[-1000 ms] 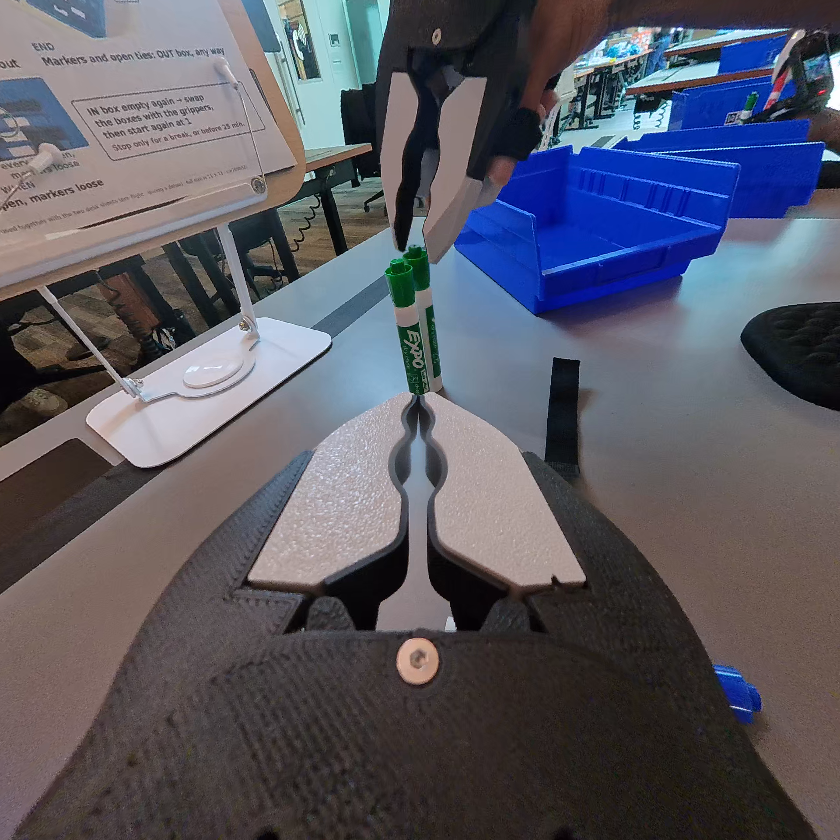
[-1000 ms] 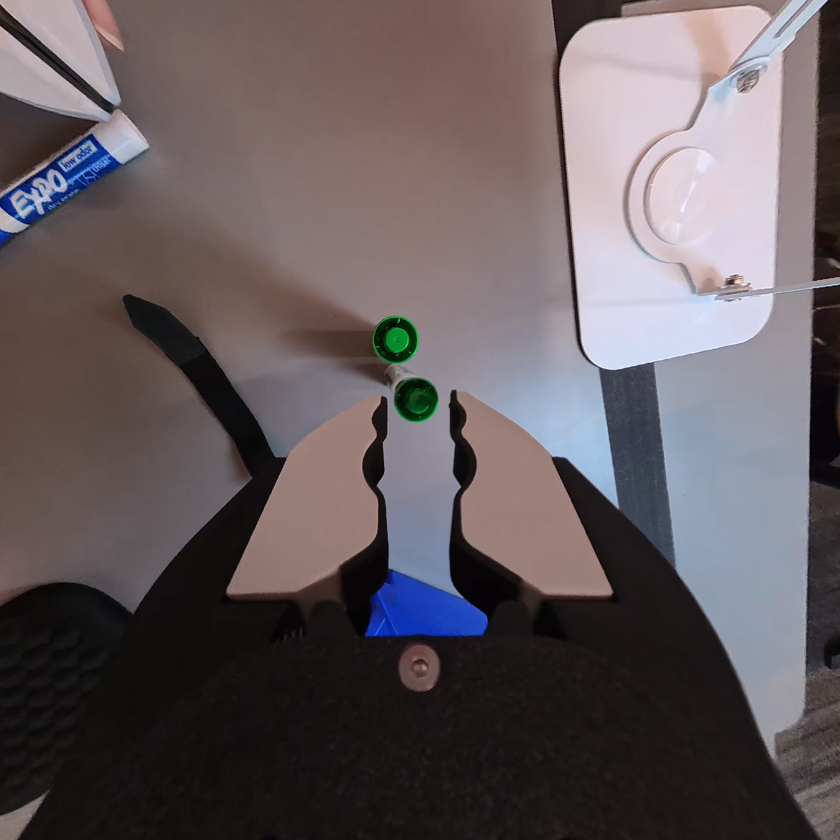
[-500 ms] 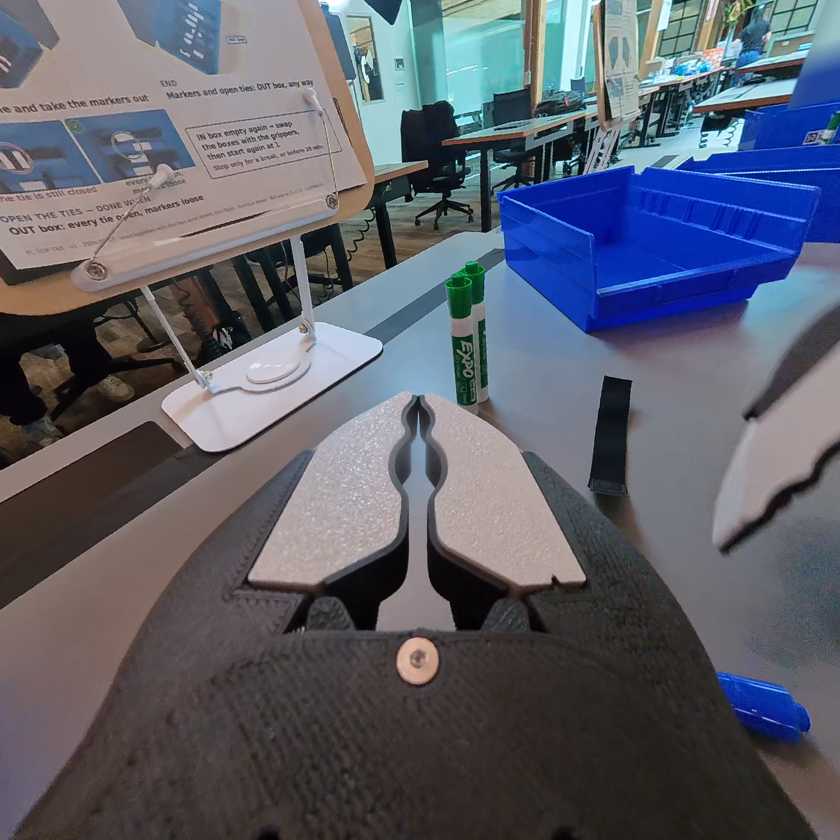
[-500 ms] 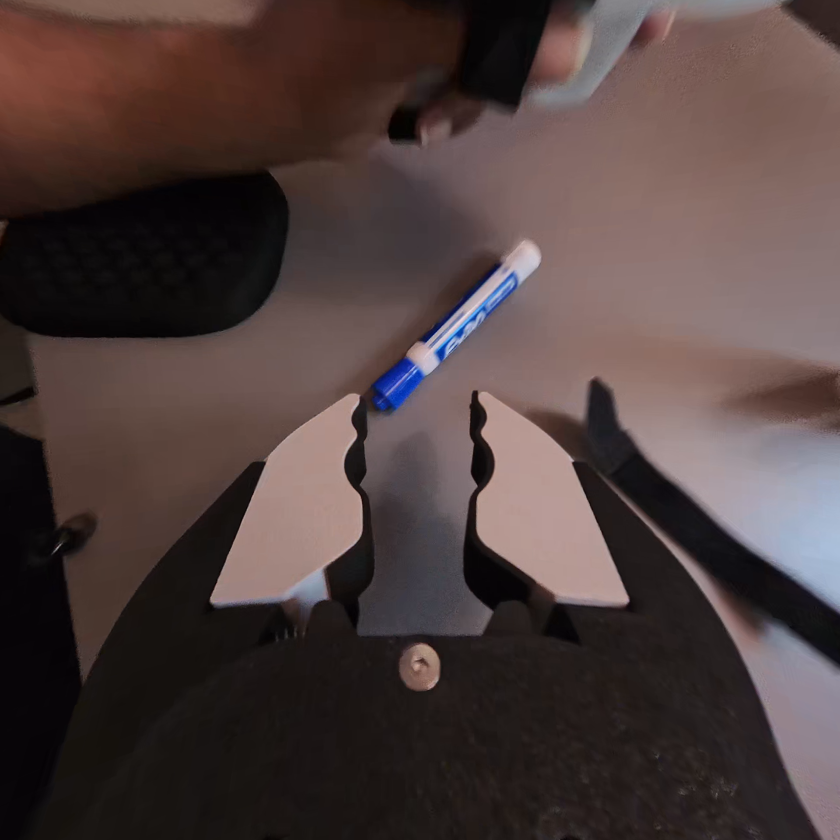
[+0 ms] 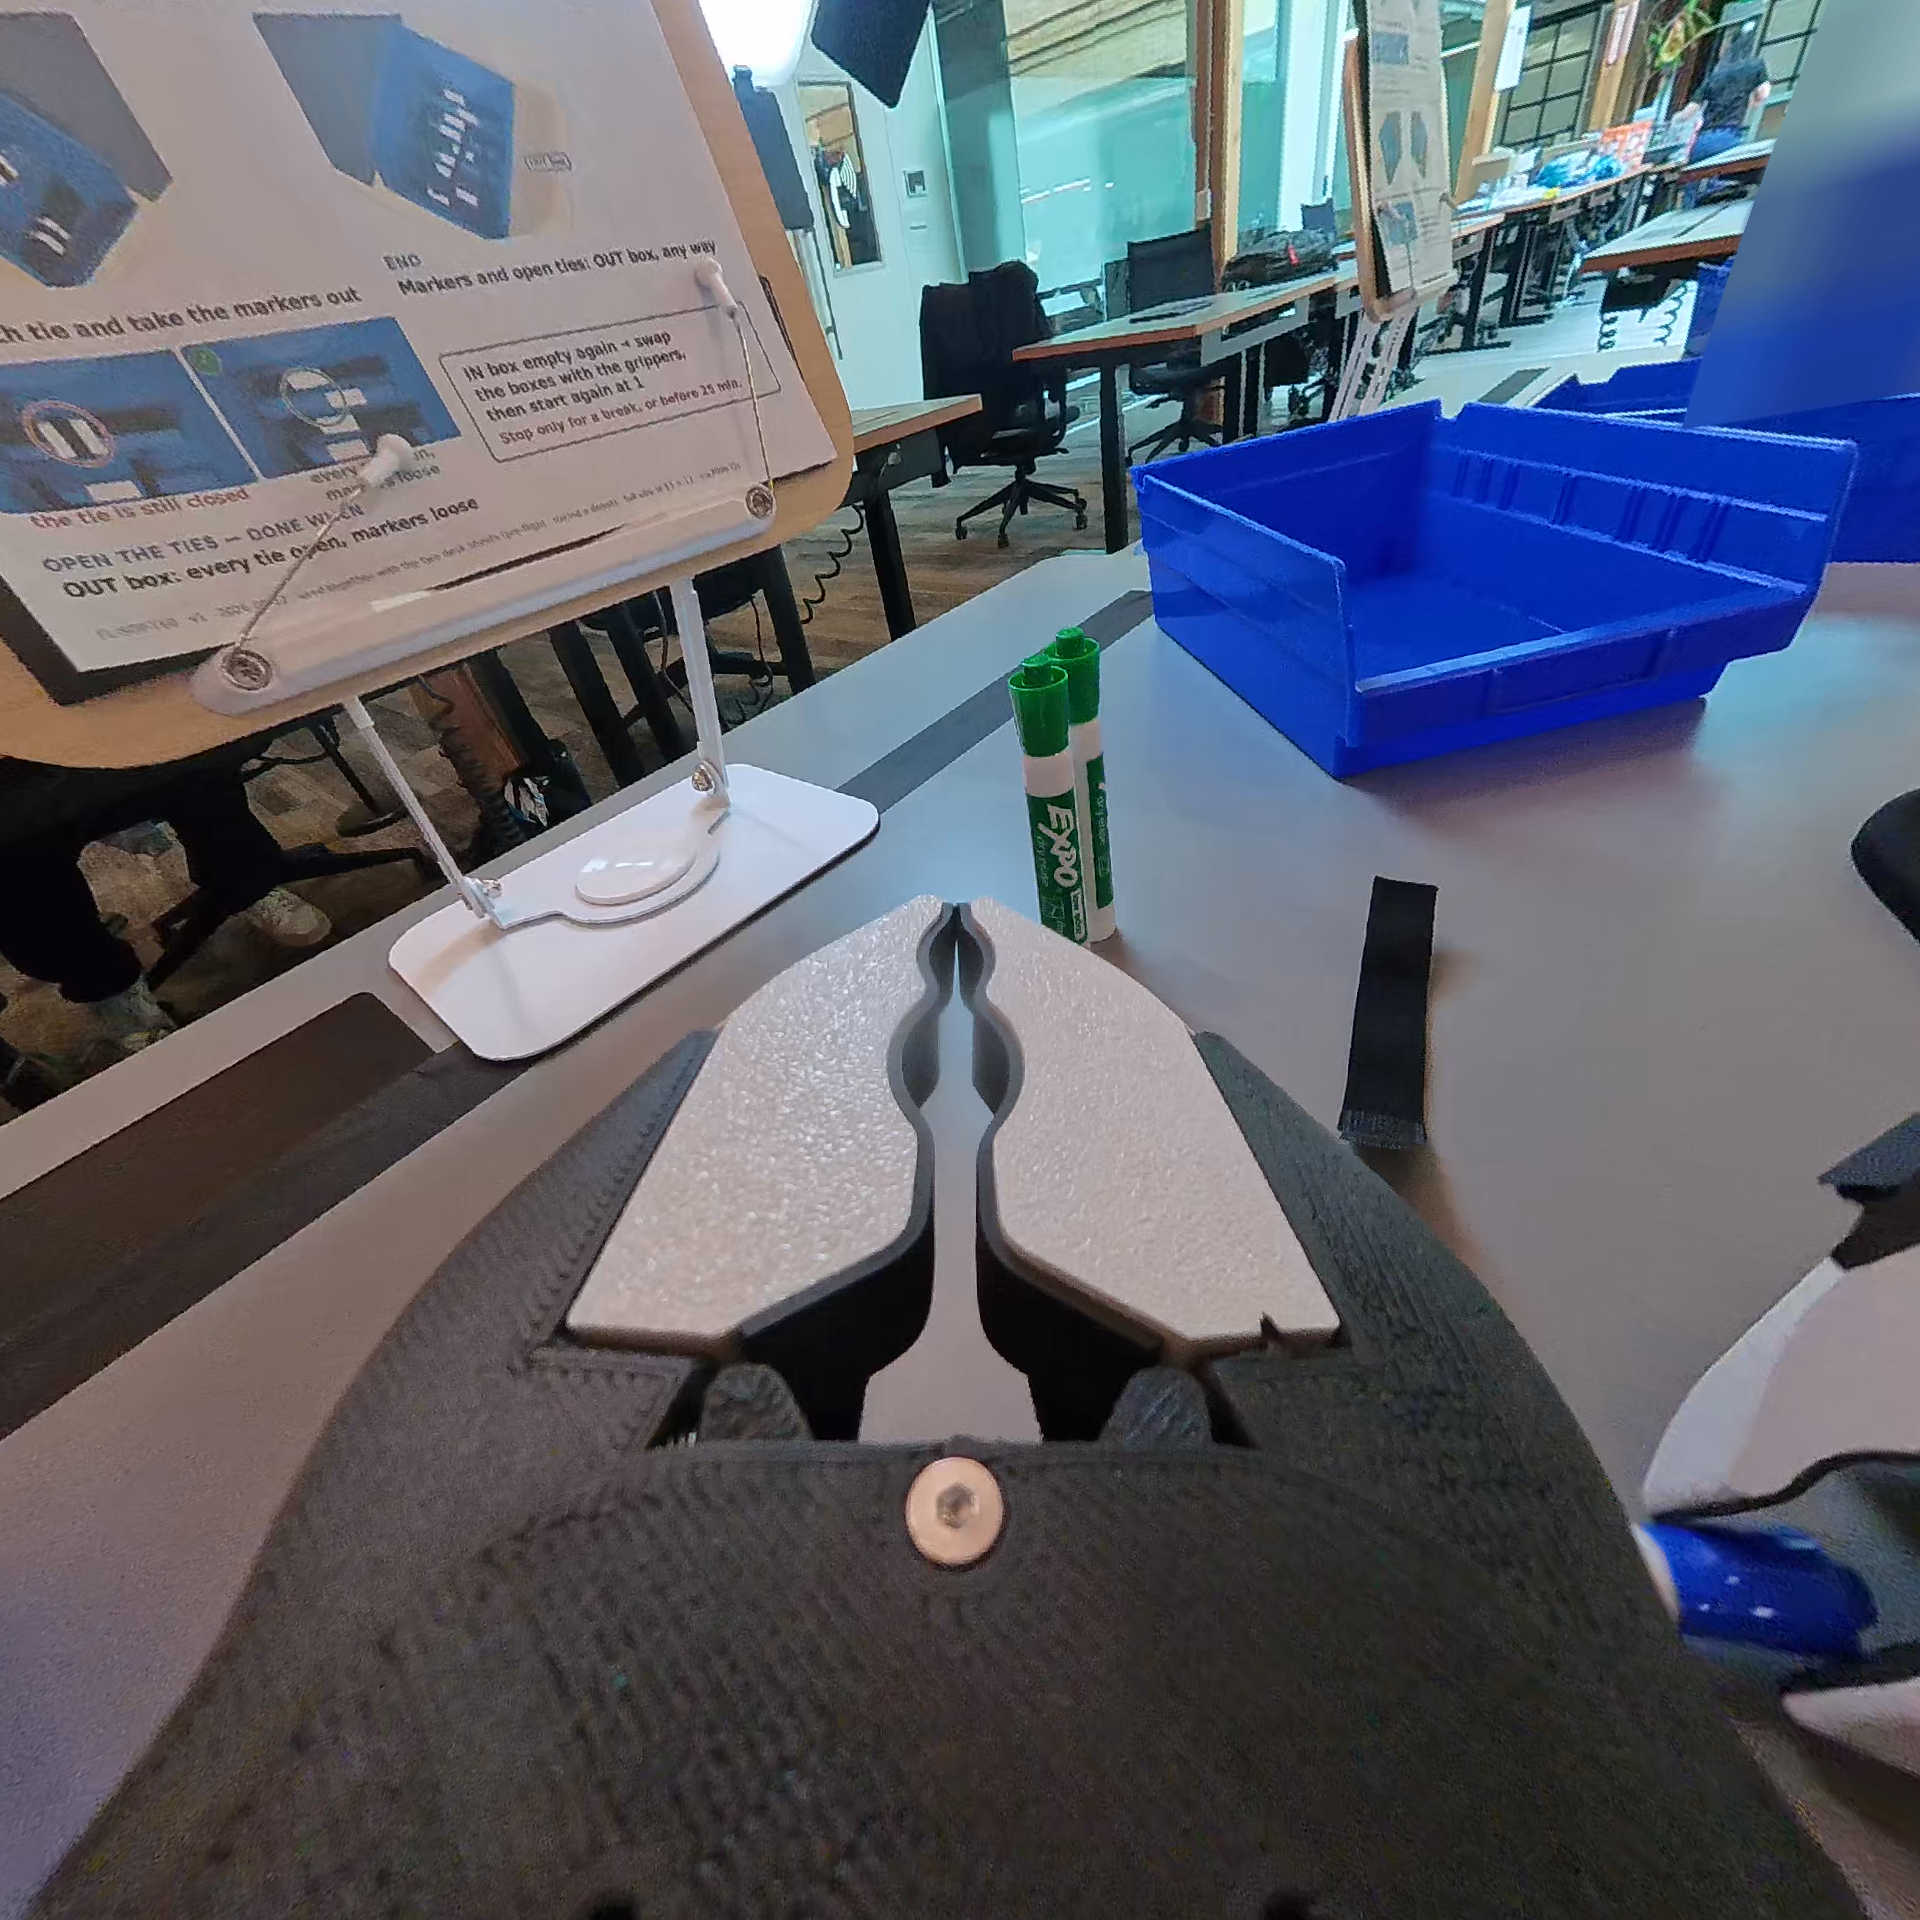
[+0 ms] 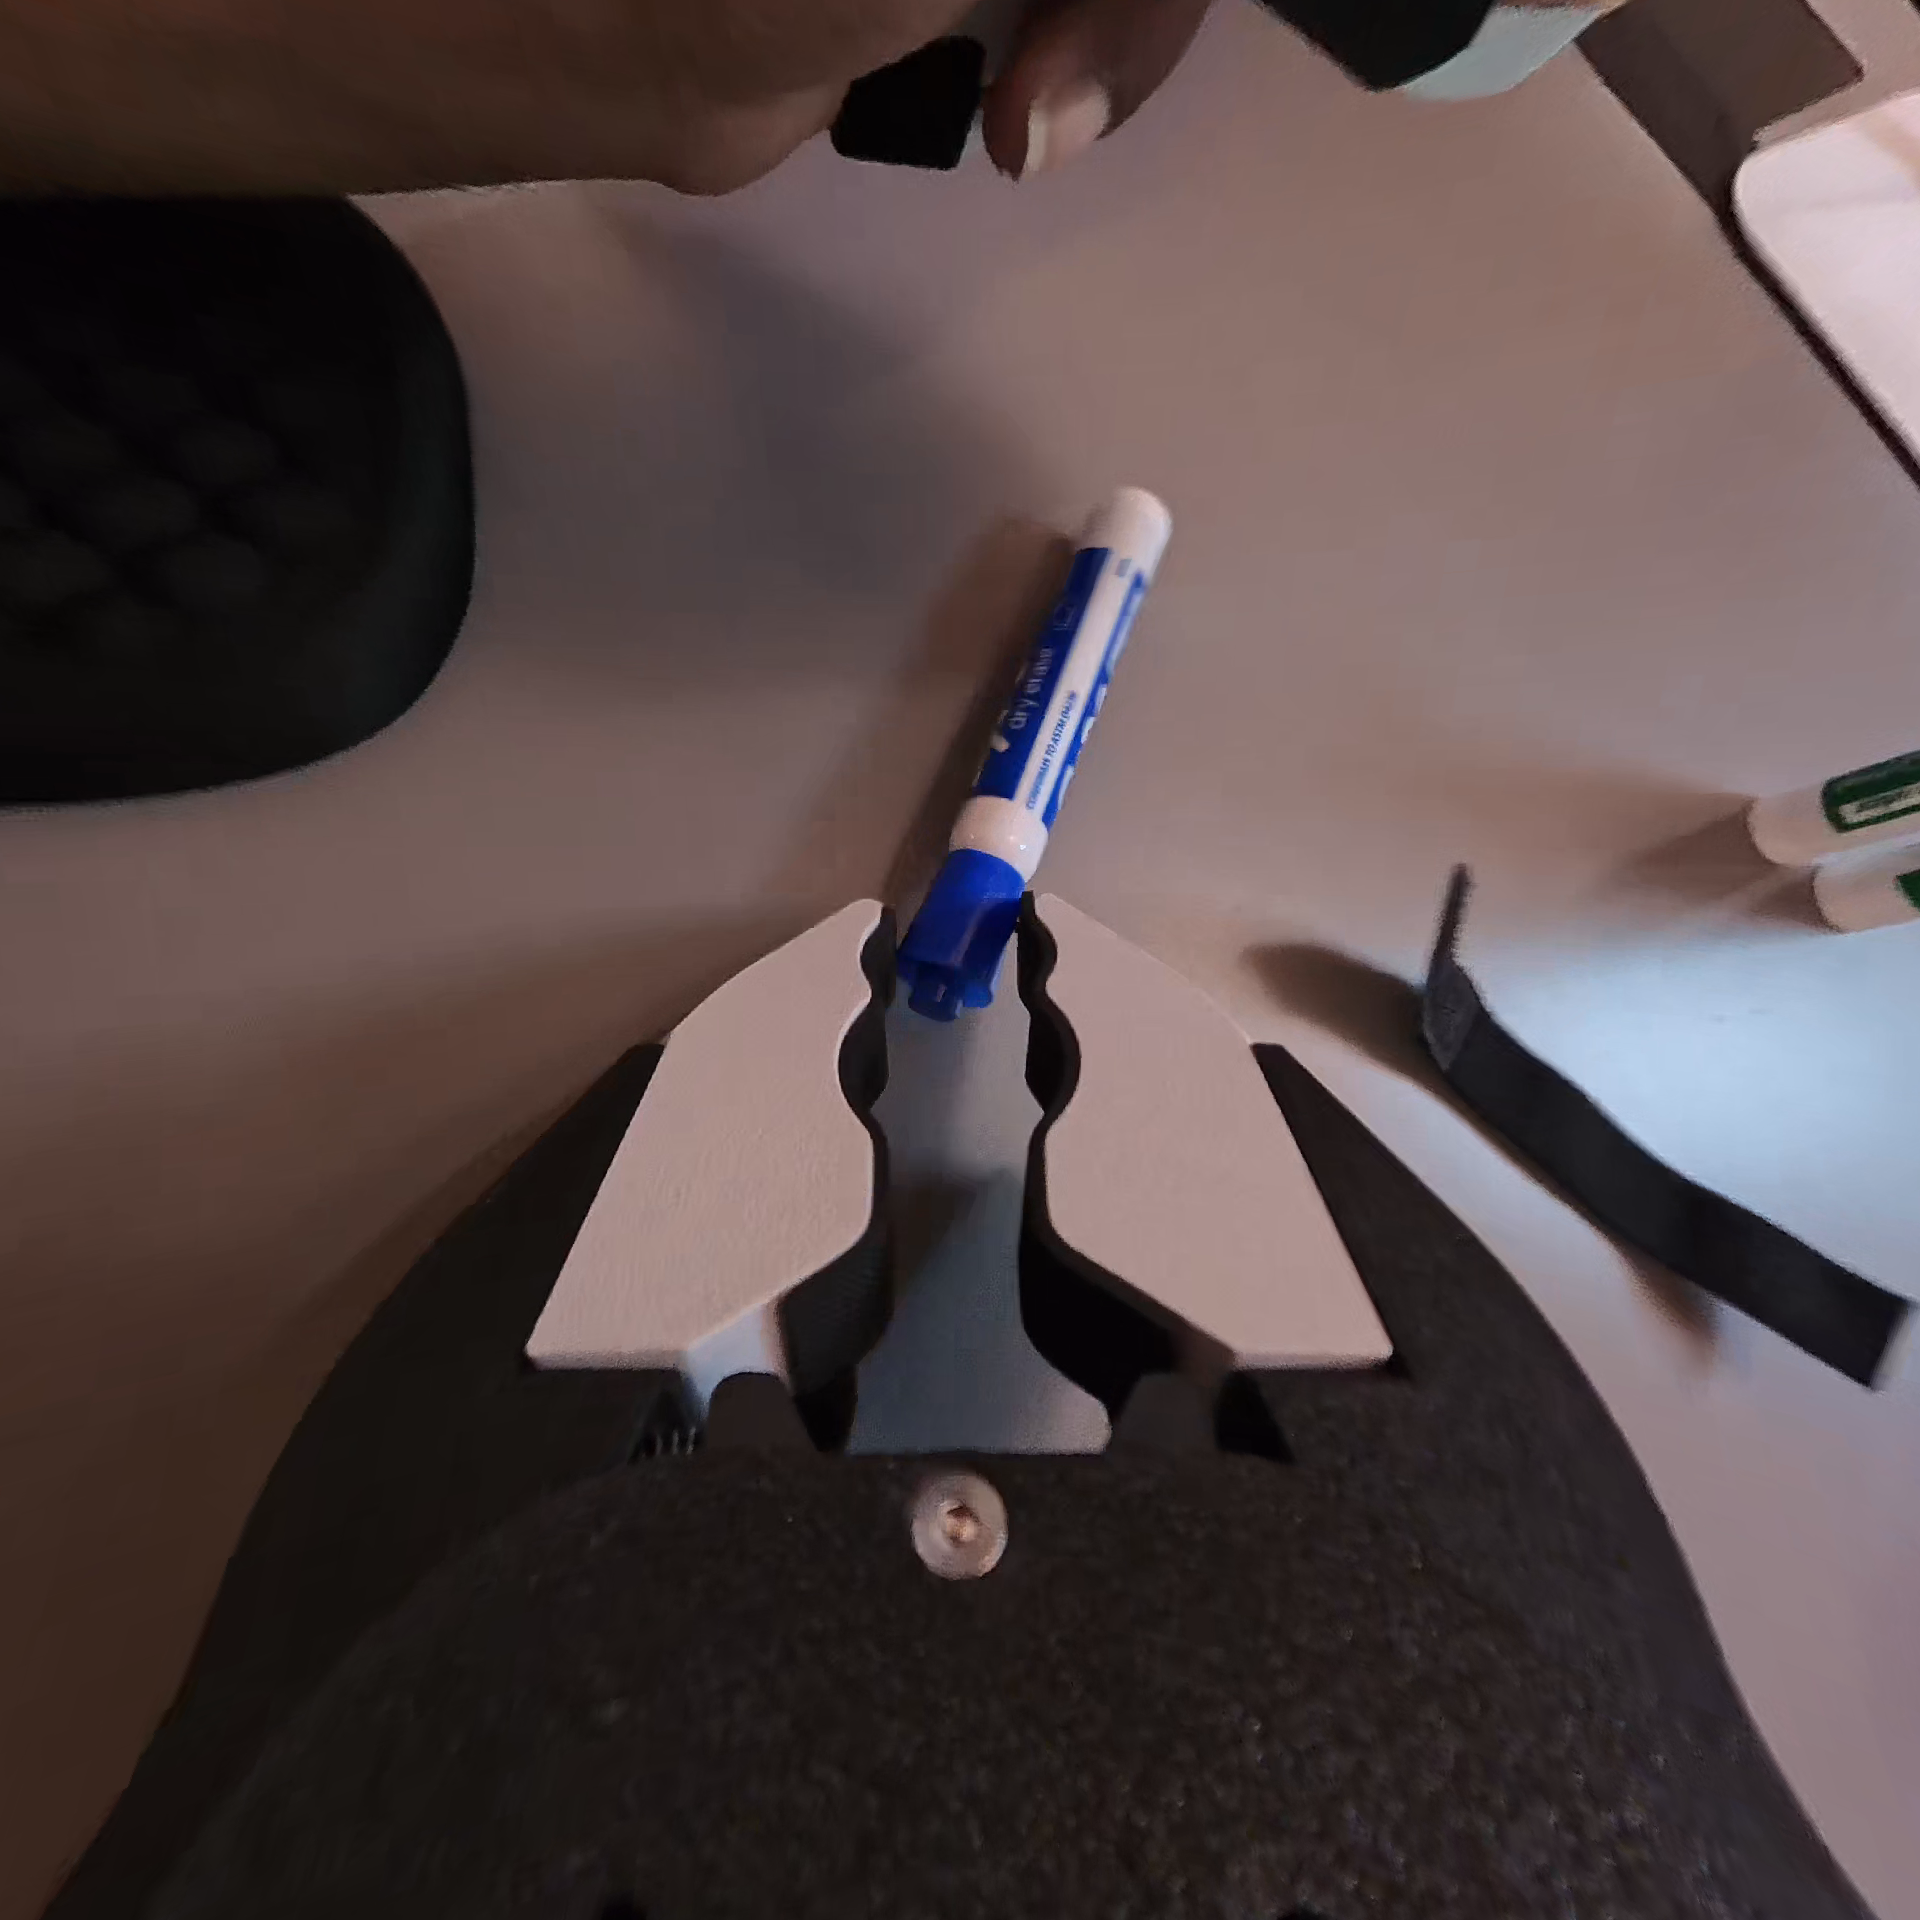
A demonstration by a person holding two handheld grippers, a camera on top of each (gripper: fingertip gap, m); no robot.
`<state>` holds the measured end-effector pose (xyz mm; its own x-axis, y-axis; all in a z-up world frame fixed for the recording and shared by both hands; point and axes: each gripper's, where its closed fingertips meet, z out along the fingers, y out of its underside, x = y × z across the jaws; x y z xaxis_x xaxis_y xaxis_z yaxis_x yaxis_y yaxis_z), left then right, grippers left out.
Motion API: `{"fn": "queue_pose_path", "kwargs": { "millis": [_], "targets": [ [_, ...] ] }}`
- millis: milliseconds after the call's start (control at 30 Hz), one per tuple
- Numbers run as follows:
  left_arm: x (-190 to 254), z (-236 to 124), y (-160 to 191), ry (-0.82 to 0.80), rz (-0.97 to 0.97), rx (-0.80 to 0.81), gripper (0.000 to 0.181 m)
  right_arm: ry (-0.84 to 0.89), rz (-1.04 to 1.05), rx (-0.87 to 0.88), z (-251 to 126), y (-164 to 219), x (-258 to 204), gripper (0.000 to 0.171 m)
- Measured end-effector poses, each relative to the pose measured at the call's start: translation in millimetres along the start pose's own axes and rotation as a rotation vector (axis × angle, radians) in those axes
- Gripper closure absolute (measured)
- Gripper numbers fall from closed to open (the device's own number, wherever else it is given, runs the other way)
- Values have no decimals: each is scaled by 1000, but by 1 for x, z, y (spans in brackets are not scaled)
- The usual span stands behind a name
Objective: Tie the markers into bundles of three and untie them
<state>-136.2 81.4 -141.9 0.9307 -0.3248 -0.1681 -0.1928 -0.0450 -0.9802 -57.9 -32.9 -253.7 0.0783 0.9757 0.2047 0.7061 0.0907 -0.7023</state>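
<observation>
Two green markers (image 5: 1062, 810) stand upright side by side on the grey table, just beyond my left gripper (image 5: 956, 914), which is shut and empty. Their bases show in the right wrist view (image 6: 1839, 842). A blue marker (image 6: 1060, 707) lies on the table. My right gripper (image 6: 951, 914) has its fingertips closed on both sides of the marker's blue cap. That cap also shows between the right gripper's fingers in the left wrist view (image 5: 1756, 1600). A black strap (image 5: 1392, 1008) lies flat to the right of the green markers and shows in the right wrist view (image 6: 1662, 1195).
An open blue bin (image 5: 1475, 582) stands at the back right. A white stand base (image 5: 623, 914) holding an instruction sheet is at the left. A black cushion pad (image 6: 208, 499) lies left of the blue marker. A person's hand (image 6: 727, 83) is above it. My right gripper's tips are some 15 cm from the black strap (image 5: 1392, 1008). It is also in sight in the right wrist view (image 6: 1625, 1176).
My right gripper left the tops of the green markers, swung over to the blue marker and narrowed onto its cap. My left gripper drew back a little from the green markers, still shut.
</observation>
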Motion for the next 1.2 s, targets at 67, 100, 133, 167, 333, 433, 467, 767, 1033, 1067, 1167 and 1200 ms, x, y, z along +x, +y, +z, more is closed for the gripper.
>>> {"fn": "queue_pose_path", "kwargs": {
  "millis": [67, 100, 133, 167, 333, 433, 467, 767, 1033, 1067, 1167, 1200],
  "targets": [
    [-2, -1, -4, -6, -10, 17, 181, -58, -48, 8, -20, -7, 9, 151],
    [-4, -2, -6, -14, -14, 27, 181, -98, -62, 12, -32, -14, 15, 152],
    [-6, -3, -7, -22, -19, 36, 181, -121, -76, 2, -45, -21, 24, 152],
    [-9, -4, -8, -29, -26, 42, 181, -134, -109, 3, -57, -32, 35, 153],
    [-20, -7, -8, -62, -60, 54, 181, -217, -308, -126, -84, -81, 86, 154],
    [-23, -8, -6, -72, -59, 46, 181, -292, -333, -159, -67, -105, 112, 162],
    [-23, -9, -5, -74, -58, 45, 181, -333, -321, -170, -59, -109, 116, 162],
    [-30, -7, 4, -86, -65, 21, 181, -478, -224, -57, -9, -126, 118, 162],
    [-27, -4, 7, -61, -78, 15, 181, -544, -74, 137, 0, -112, 104, 162],
    [-26, -3, 8, -57, -76, 11, 181, -545, -56, 150, -1, -110, 105, 162],
    [-23, -2, 10, -49, -64, 0, 181, -540, -34, 181, -2, -104, 110, 162],
    [-22, -2, 11, -48, -61, -5, 181, -545, -26, 193, -3, -103, 111, 162]
  ]
}}
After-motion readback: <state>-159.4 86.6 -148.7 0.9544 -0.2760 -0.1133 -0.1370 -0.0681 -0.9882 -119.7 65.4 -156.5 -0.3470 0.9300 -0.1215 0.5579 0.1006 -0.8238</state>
